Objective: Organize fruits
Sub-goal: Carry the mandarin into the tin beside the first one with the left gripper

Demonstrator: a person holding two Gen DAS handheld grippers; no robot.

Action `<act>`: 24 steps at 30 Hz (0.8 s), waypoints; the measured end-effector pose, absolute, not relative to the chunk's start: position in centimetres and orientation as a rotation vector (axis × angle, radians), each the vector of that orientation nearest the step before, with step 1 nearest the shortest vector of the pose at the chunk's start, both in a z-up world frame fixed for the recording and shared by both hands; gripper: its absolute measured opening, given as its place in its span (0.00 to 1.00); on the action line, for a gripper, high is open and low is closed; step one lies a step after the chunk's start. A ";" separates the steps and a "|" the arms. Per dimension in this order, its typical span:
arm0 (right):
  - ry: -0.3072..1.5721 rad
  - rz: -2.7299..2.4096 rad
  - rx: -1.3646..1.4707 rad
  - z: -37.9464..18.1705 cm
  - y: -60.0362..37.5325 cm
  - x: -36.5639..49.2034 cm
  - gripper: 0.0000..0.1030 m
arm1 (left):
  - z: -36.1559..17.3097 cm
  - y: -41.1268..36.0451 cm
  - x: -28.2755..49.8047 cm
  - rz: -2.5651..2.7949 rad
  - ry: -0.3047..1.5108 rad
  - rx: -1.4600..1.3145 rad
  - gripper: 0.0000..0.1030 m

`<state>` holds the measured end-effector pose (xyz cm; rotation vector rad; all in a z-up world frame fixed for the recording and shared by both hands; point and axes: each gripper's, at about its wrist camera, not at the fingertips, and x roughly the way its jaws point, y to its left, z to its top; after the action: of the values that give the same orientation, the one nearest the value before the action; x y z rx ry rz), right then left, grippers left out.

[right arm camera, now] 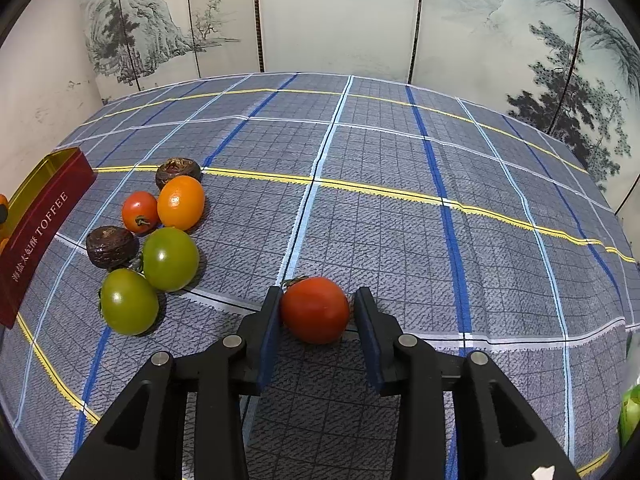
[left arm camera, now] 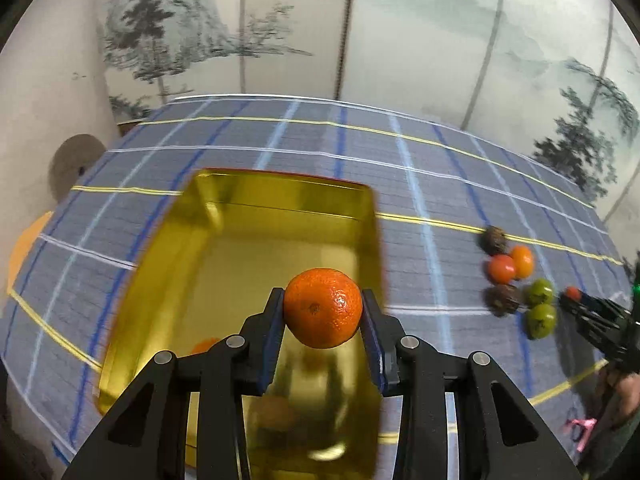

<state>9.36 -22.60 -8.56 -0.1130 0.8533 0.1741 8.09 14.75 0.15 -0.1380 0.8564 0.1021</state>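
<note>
My left gripper (left arm camera: 322,294) is shut on an orange mandarin (left arm camera: 323,308), which hangs over the open golden tin (left arm camera: 168,264). Another orange fruit (left arm camera: 204,346) shows low inside the tin, partly hidden by my fingers. My right gripper (right arm camera: 316,296) stands low over the cloth with a red tomato (right arm camera: 315,310) between its pads; the left pad touches the tomato, and a thin gap shows at the right pad. The tomato rests on the cloth. From the left wrist view the right gripper (left arm camera: 572,296) is far right, beside the fruit pile.
A pile left of the right gripper holds two green tomatoes (right arm camera: 171,258), an orange one (right arm camera: 181,202), a small red one (right arm camera: 140,211) and two dark brown fruits (right arm camera: 112,247). The tin's red side (right arm camera: 40,236) reads TOFFEE. A painted screen (right arm camera: 340,20) backs the checked cloth (right arm camera: 400,200).
</note>
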 end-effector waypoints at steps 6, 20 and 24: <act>0.853 0.174 -0.113 -8.5 -22.6 9.4 0.33 | -1.4 19.0 8.9 0.205 0.882 -0.132 0.37; 0.854 0.168 -0.112 -8.6 -22.9 9.4 0.35 | -4.5 21.4 8.9 0.266 0.936 -0.107 0.37; 0.854 0.168 -0.112 -8.6 -23.1 9.4 0.36 | -4.5 21.1 8.7 0.271 0.942 -0.102 0.37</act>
<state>9.44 -23.05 -8.56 -0.1121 0.8537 0.1676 8.70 21.07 -4.47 -0.1022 0.9416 0.2715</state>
